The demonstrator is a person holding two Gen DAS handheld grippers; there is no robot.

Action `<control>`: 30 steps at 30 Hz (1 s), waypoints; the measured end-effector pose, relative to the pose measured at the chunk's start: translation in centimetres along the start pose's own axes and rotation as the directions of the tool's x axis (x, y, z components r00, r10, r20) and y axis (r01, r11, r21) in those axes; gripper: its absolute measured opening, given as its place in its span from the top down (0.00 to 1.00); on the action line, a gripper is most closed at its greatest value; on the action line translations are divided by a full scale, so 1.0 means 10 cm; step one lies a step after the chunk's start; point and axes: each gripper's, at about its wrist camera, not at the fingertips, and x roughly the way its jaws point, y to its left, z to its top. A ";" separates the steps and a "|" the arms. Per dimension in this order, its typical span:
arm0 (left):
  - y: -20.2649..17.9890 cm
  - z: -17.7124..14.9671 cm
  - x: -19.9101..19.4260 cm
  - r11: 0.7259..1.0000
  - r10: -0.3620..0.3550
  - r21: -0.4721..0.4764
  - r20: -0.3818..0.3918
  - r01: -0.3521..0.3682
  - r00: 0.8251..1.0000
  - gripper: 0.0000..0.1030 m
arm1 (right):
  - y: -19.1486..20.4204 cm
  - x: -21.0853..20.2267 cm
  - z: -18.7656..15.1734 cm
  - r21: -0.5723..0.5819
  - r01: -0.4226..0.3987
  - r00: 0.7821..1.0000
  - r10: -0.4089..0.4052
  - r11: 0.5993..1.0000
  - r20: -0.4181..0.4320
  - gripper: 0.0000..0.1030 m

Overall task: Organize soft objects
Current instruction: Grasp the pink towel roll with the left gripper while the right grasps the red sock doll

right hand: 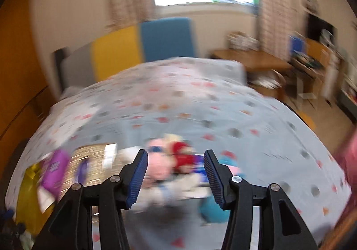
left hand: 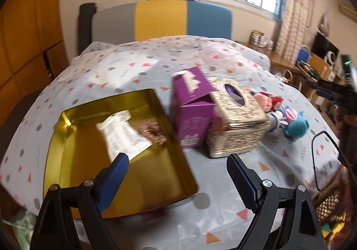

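A gold tin tray (left hand: 73, 174) lies on the patterned bedspread at the left, holding a white paper sachet (left hand: 121, 136) and a pink scrunchie (left hand: 154, 135). My left gripper (left hand: 177, 159) is open and empty above the tray's right edge. Soft dolls lie at the right: a pink and red one (left hand: 268, 100) and a blue-headed one (left hand: 295, 128). In the blurred right wrist view, my right gripper (right hand: 176, 154) is open above the pink and red doll (right hand: 171, 160); the blue doll (right hand: 212, 207) is by its right finger.
A purple carton (left hand: 193, 107) and a gold tissue box (left hand: 238, 118) stand between the tray and the dolls. A black cable loop (left hand: 323, 160) and a wicker basket (left hand: 330, 203) are at the bed's right edge. A colourful headboard (left hand: 160, 20) is behind.
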 end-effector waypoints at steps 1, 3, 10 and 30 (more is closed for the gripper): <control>-0.06 0.02 0.01 1.000 -0.014 0.015 0.000 0.014 1.000 0.13 | -0.18 0.06 0.00 0.044 0.042 0.999 -0.041 0.998 -0.007 0.48; -0.18 0.07 0.03 0.998 -0.038 0.050 -0.005 0.039 0.999 0.13 | -0.48 0.18 -0.05 0.118 0.102 0.995 -0.100 0.988 -0.026 0.48; -0.67 0.37 0.16 0.979 -0.151 0.137 -0.030 0.154 0.988 0.19 | -1.22 0.41 -0.34 0.366 0.128 0.988 -0.087 0.922 -0.127 0.48; -2.11 1.57 1.77 0.957 -0.236 0.084 -0.333 0.278 0.913 0.47 | -1.18 0.45 -0.33 0.405 0.016 0.992 0.036 0.914 -0.122 0.47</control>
